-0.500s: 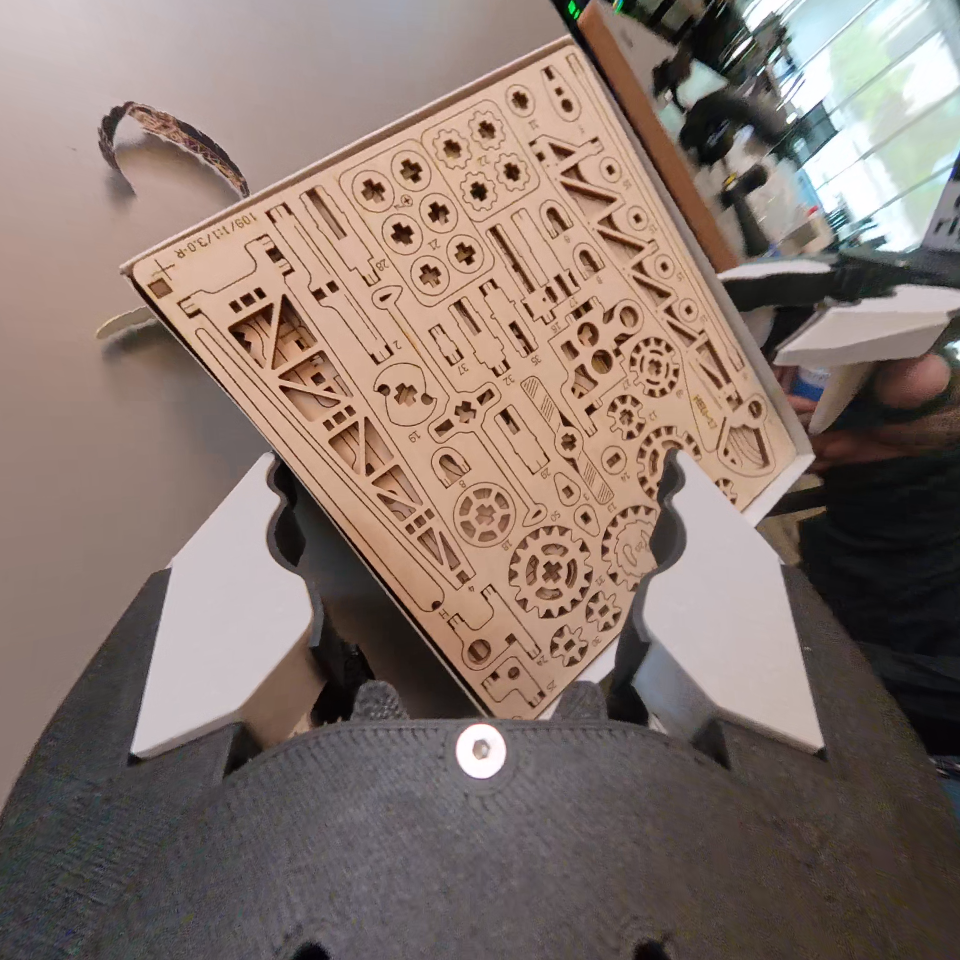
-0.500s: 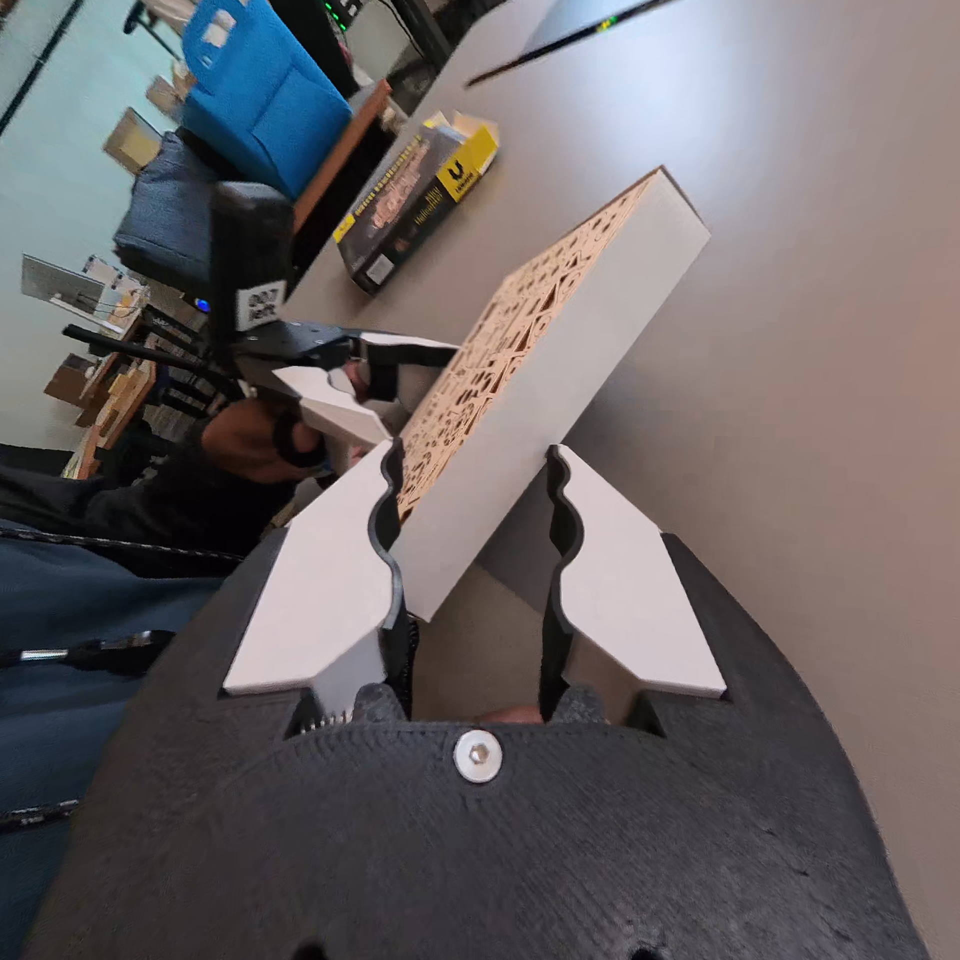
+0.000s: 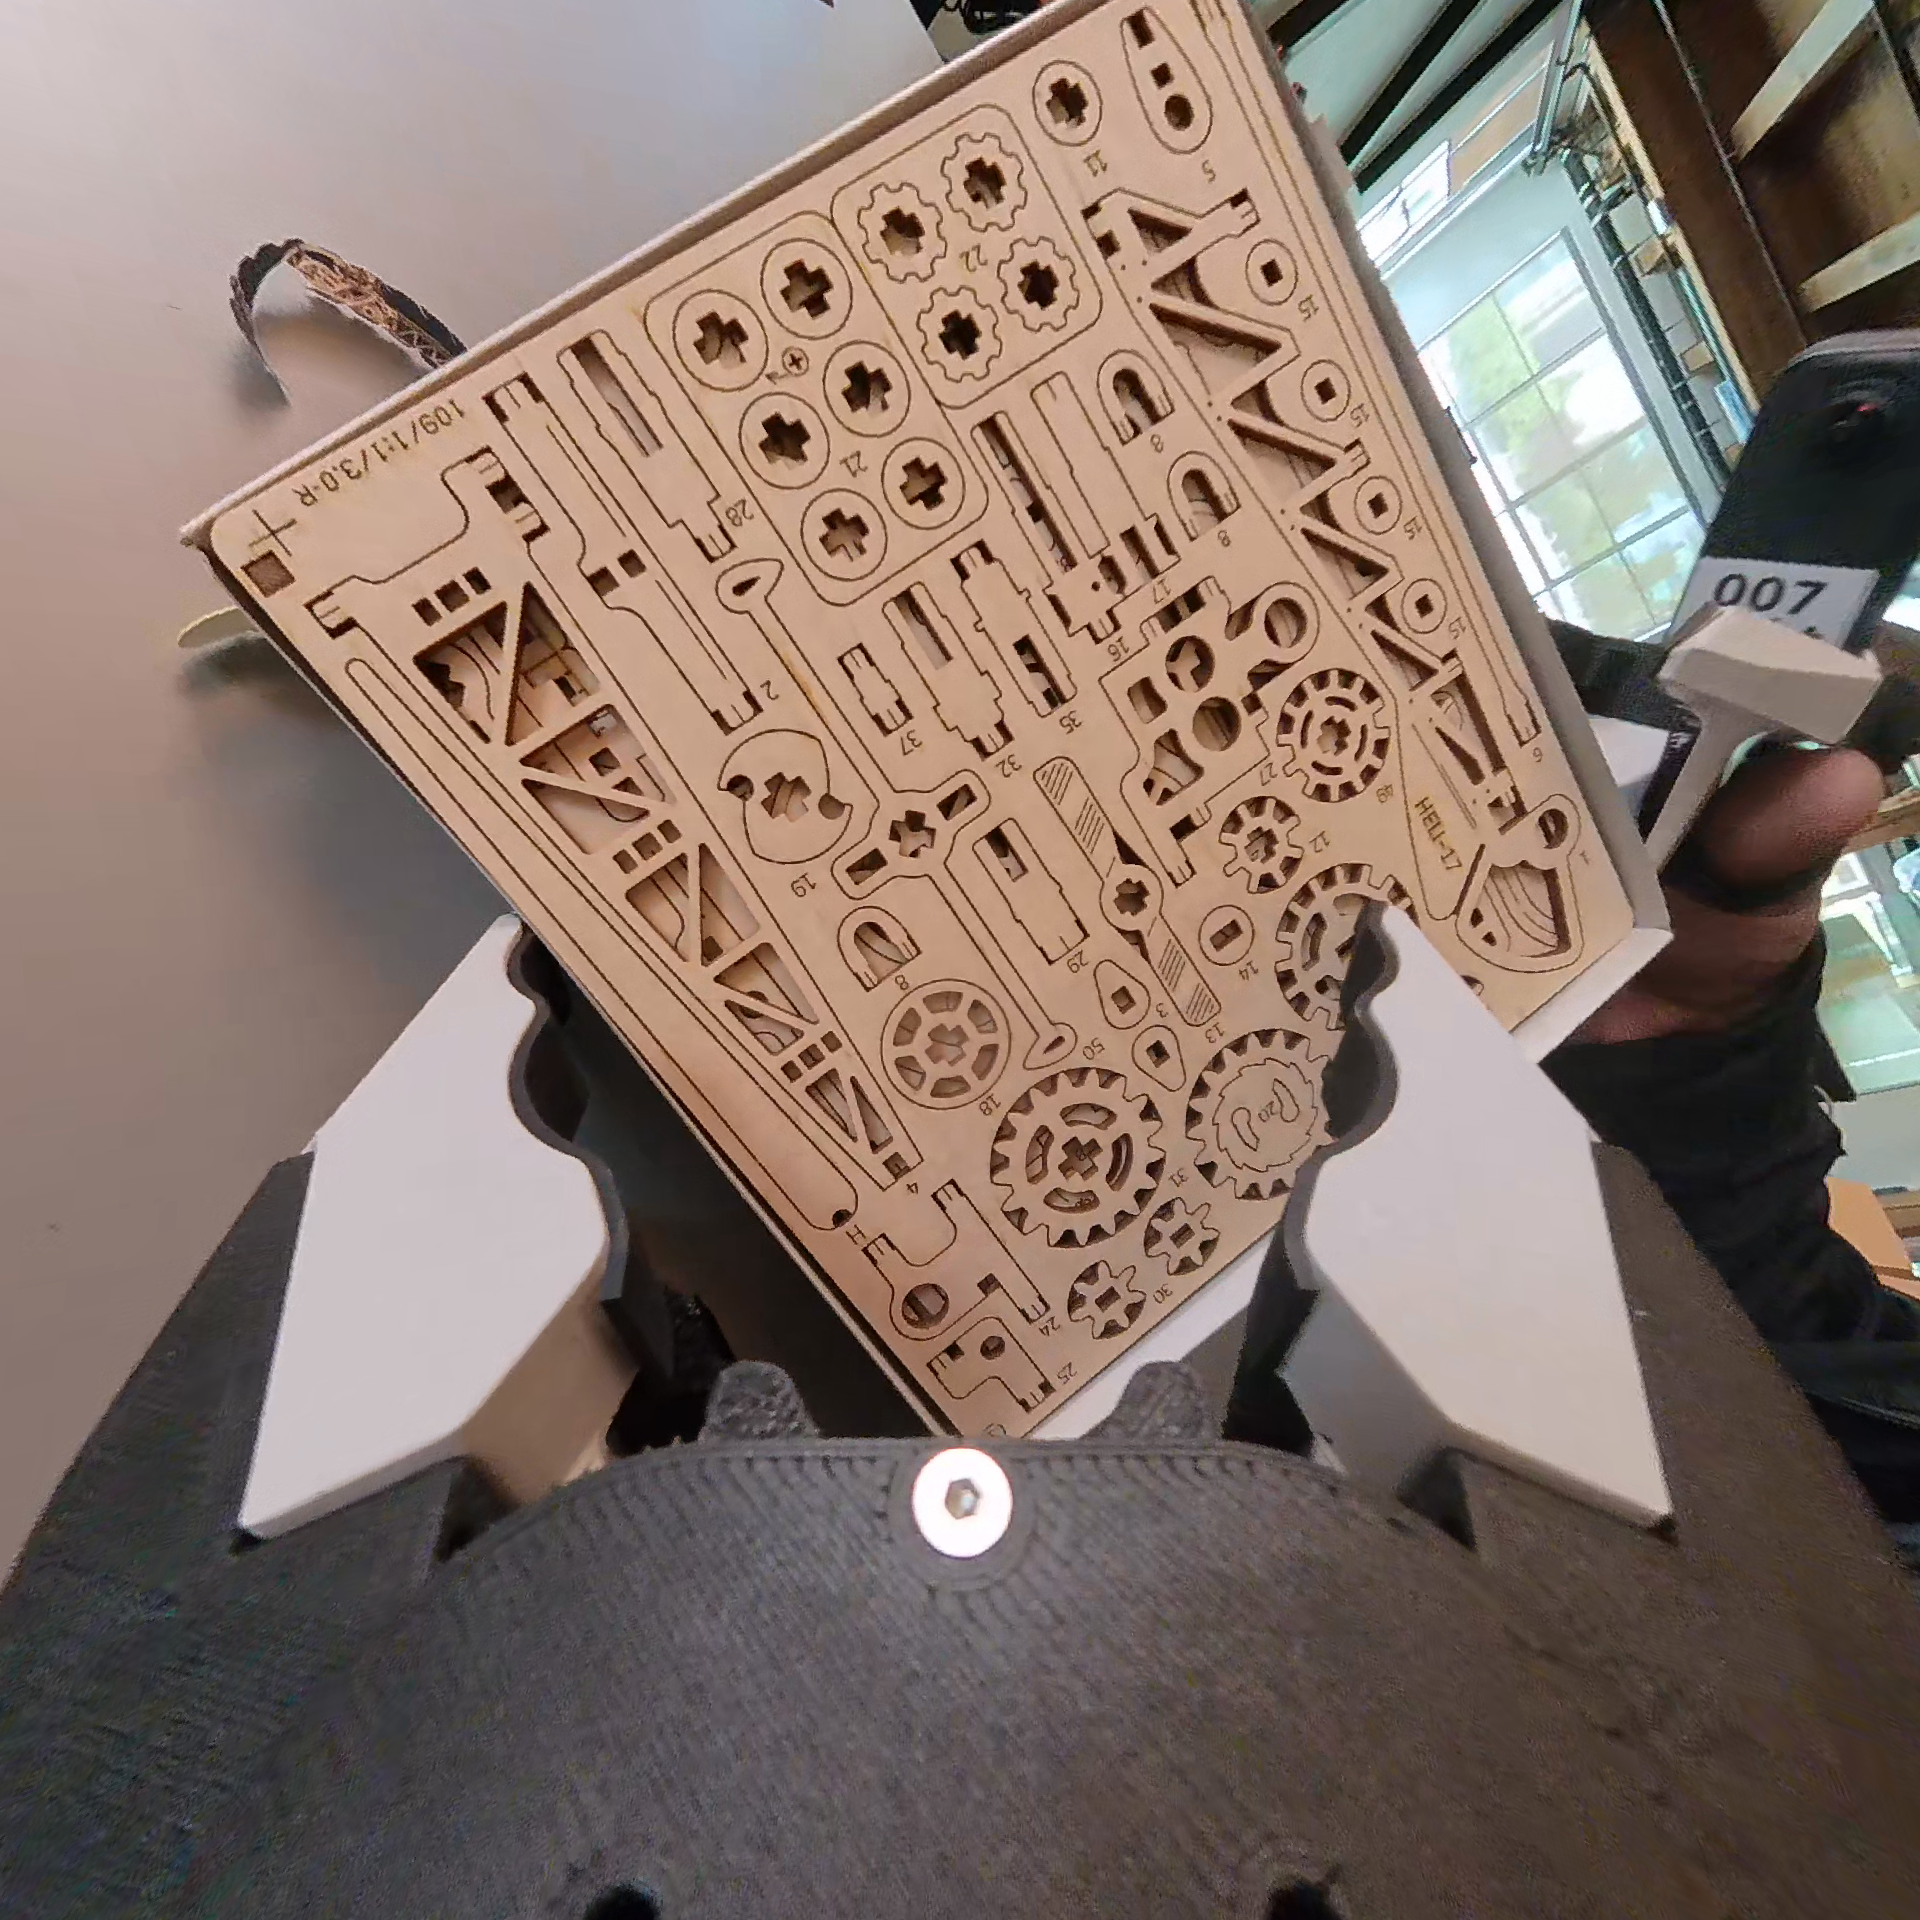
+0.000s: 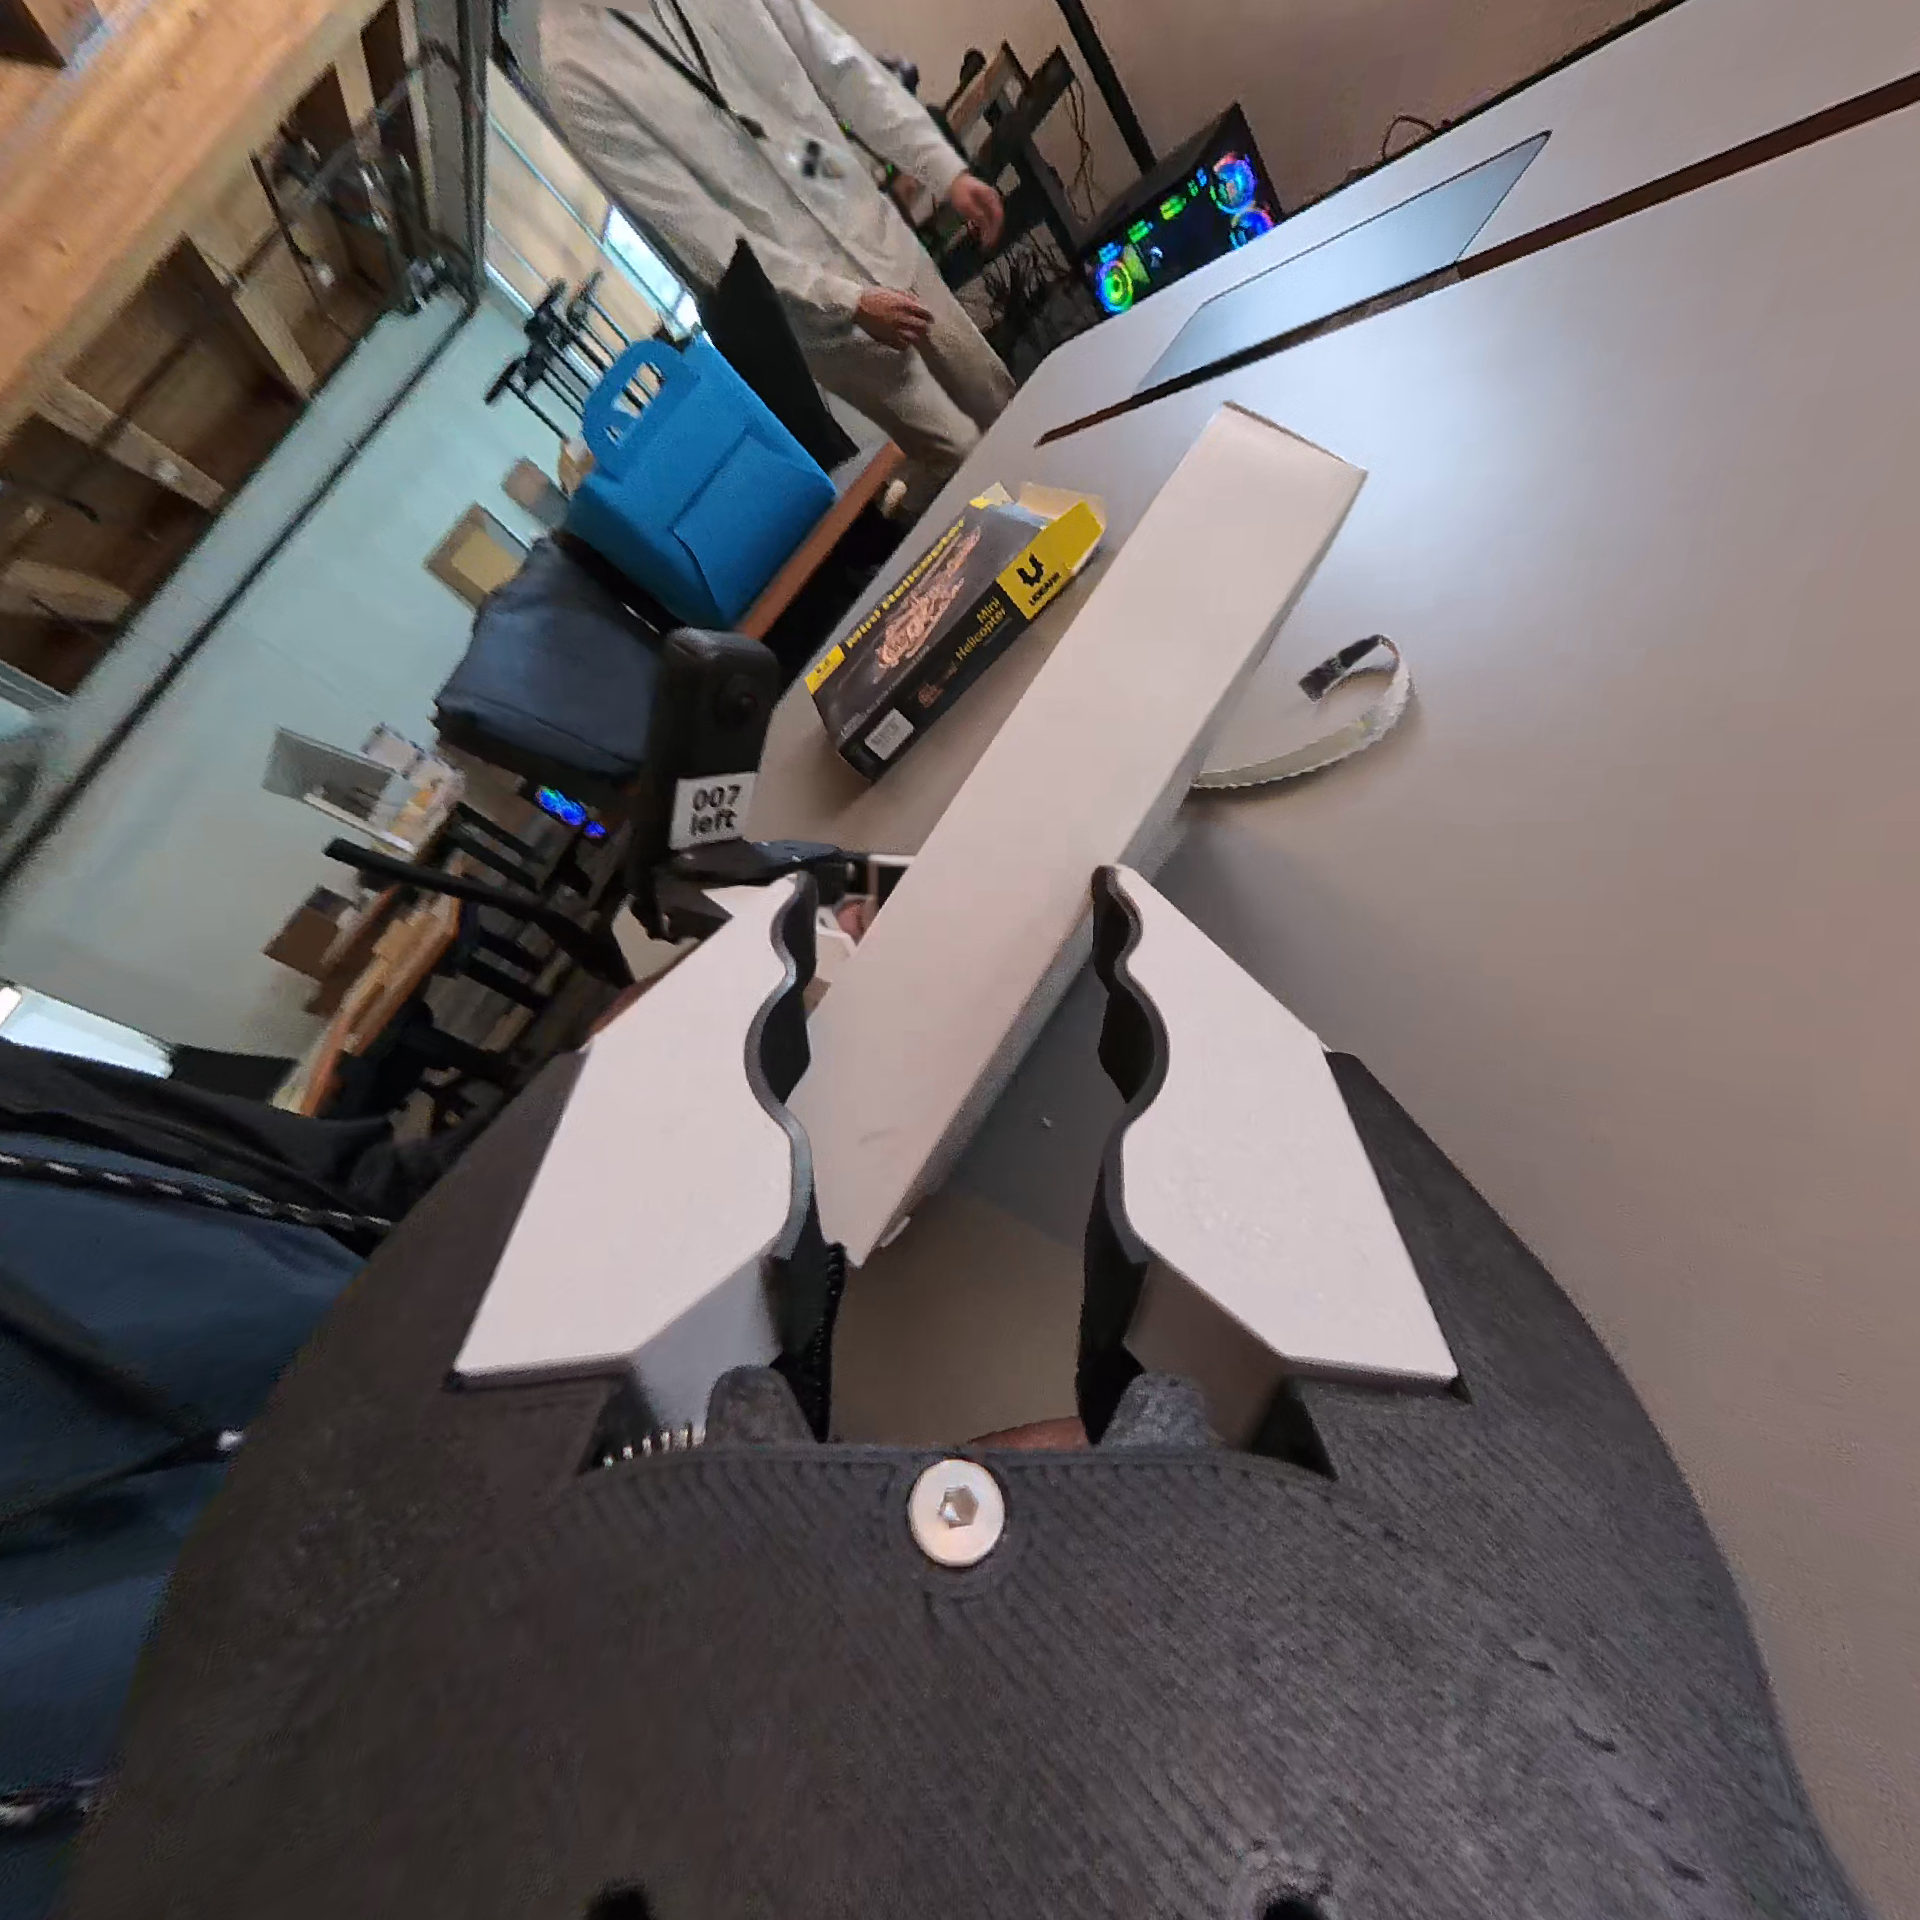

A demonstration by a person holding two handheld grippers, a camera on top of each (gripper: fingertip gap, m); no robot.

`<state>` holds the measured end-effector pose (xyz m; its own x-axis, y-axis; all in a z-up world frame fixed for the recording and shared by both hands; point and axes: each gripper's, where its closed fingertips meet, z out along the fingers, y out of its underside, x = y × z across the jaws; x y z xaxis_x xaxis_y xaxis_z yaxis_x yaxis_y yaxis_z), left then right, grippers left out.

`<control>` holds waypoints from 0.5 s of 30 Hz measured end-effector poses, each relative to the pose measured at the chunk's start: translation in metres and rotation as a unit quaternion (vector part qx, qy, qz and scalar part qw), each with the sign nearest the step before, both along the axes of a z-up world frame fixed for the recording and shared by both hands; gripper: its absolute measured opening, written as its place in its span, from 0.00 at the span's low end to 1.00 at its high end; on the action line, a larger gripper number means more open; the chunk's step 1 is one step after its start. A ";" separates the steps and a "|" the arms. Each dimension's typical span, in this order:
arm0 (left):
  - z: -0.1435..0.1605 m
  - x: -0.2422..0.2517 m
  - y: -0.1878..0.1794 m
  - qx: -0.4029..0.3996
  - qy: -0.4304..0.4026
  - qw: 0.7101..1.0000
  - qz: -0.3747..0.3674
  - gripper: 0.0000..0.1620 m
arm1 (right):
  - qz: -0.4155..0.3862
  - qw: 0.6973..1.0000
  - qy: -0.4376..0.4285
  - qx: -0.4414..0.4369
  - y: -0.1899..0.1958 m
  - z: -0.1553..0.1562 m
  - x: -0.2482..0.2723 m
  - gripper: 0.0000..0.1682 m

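Observation:
A shallow white box (image 3: 1579,982) holds a laser-cut plywood sheet (image 3: 935,623) of gears and struts, and is tilted up off the grey table (image 3: 208,831). My left gripper (image 3: 956,914) has its jaws wide around the box's near corner, one finger under it and one over the sheet. My right gripper (image 4: 951,883) is shut on another corner of the box (image 4: 1091,779), which shows only its plain side wall here. The right gripper also shows in the left wrist view (image 3: 1756,675) by the box's far corner.
A dark printed carton with a yellow end (image 4: 956,634) lies on the table (image 4: 1610,935) behind the box. A torn curved strip (image 4: 1320,717) lies beside it, also in the left wrist view (image 3: 343,301). A blue bag (image 4: 696,478), a standing person (image 4: 790,156) and a lit computer (image 4: 1184,239) are beyond the edge.
Both grippers have tipped the box up steeper. In the right wrist view the sheet's face has turned out of sight, and more of the room shows.

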<state>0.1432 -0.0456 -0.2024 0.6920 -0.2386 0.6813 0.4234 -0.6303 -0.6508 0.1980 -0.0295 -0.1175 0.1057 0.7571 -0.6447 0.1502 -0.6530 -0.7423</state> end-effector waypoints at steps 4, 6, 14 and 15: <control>0.005 0.005 -0.003 0.009 -0.021 1.000 -0.017 0.88 | 0.007 0.997 0.018 -0.072 -0.003 -0.003 -0.004 0.35; 0.002 0.008 -0.004 0.005 -0.014 1.000 -0.018 0.90 | 0.015 0.996 0.007 -0.092 -0.010 -0.012 -0.011 0.37; 0.003 0.008 -0.004 0.011 -0.011 1.000 -0.017 0.90 | 0.021 0.996 -0.006 -0.085 -0.008 -0.007 -0.014 0.37; 0.003 0.008 -0.005 0.012 -0.012 1.000 -0.018 0.90 | 0.025 0.996 -0.009 -0.080 -0.008 -0.005 -0.015 0.36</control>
